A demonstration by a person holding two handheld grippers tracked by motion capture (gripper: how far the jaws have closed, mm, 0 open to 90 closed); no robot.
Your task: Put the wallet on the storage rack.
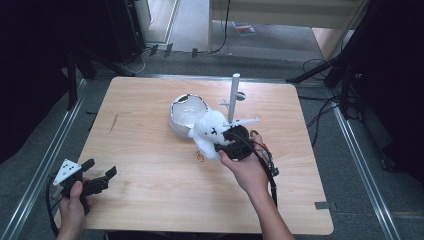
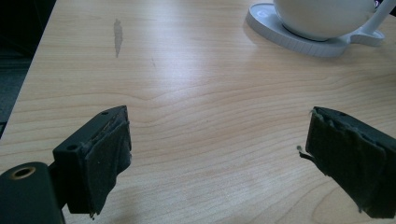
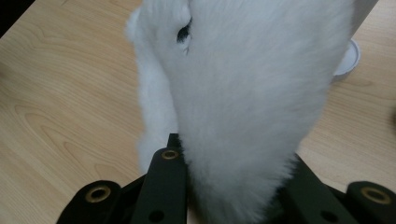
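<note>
Right gripper (image 1: 231, 140) clamps a white plush toy (image 1: 209, 131), jaws pressed into its fur, the toy's length running up and away from the jaws in the right gripper view. It hangs just beside the white egg-shaped shell (image 1: 186, 114) on its stand, left of the grey upright post (image 1: 233, 97). That shell lies up and left of the gripper. Wrist bends inward over the wooden table (image 1: 150, 200). Left gripper (image 1: 100, 181) rests wide apart, well away at the near-left corner.

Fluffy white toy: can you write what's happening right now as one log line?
right gripper: shut on fluffy white toy | toy: beside white stand | left gripper: open, idle over table
</note>
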